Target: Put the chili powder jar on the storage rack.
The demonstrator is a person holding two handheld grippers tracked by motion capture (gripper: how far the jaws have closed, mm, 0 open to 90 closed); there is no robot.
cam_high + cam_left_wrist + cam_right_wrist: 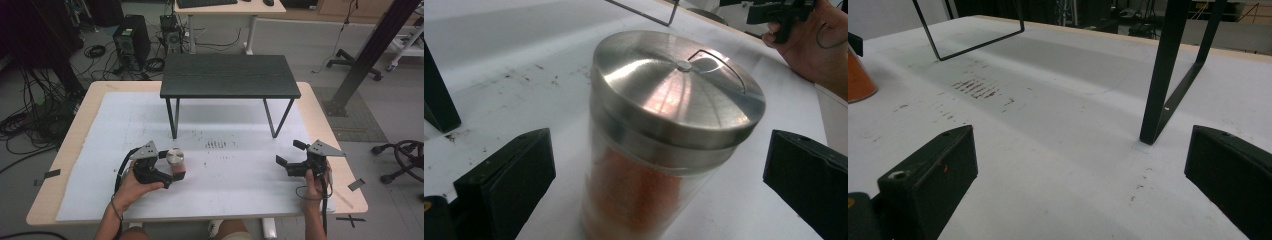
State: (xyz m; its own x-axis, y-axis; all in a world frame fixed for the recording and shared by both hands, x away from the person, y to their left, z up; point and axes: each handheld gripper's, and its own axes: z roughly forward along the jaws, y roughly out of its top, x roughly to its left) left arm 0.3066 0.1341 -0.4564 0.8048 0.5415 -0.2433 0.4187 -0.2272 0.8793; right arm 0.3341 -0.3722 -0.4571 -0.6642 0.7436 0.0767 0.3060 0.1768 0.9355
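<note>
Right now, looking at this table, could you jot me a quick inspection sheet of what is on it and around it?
Surface: white sheet over a wooden table, marked with dark specks and smudges near the middle.
Job's things: clear jar with a steel lid and orange contents, standing upright on the sheet between the left tool's jaws, not gripped.
Clutter: small black stand at the far side of the sheet.
Grippers: left tool open around the jar; right tool open, holding nothing, over bare sheet.
Cables: one trails from each tool along the person's forearm.
Surroundings: computer towers, floor cables, a desk and chair bases beyond the table.
</note>
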